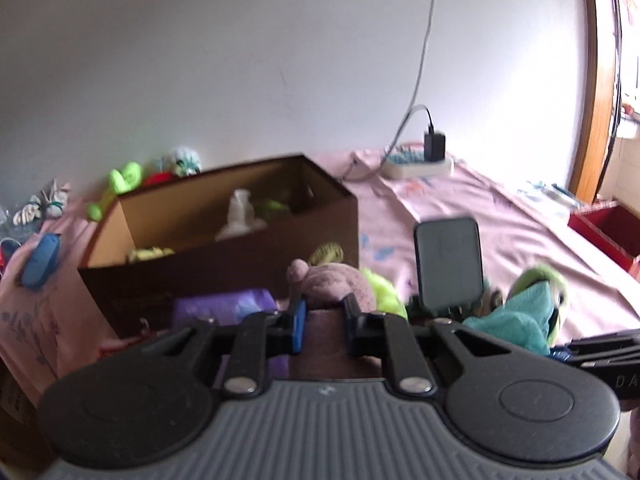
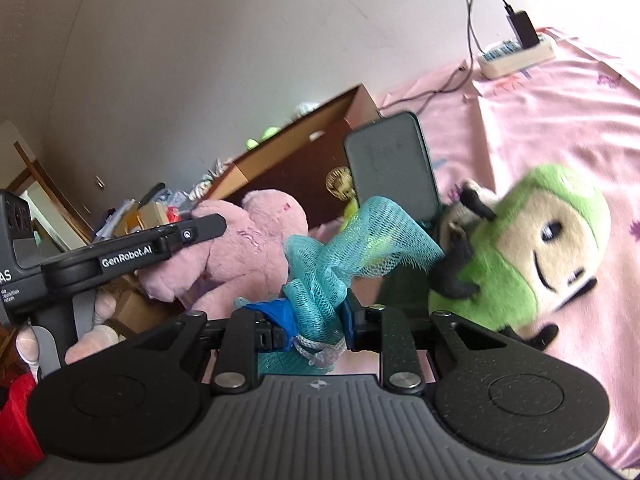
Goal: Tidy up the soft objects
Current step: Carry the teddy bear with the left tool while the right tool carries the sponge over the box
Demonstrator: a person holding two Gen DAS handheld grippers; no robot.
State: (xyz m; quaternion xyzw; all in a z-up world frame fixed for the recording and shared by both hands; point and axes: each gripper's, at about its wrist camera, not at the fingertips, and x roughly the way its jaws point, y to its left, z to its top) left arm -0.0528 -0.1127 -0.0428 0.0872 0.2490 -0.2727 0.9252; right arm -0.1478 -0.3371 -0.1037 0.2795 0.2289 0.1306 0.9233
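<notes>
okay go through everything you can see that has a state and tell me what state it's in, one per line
left gripper: shut on pink plush toy
right gripper: shut on teal mesh sponge
brown box: open, toys inside
green plush toy: lying on the pink bedsheet
black charger: plugged into power strip

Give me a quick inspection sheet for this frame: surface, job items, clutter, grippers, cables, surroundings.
Surface: pink bedsheet, printed, wrinkled.
Job's things: pink plush held by the left gripper; teal mesh sponge held by the right gripper; green plush lying on the sheet; brown box open, with soft items inside.
Clutter: dark phone propped upright; purple packet by the box; small toys behind the box.
Grippers: both shut on their loads.
Cables: power strip with black charger; grey cord up the wall.
Surroundings: white wall; wooden frame at right.
</notes>
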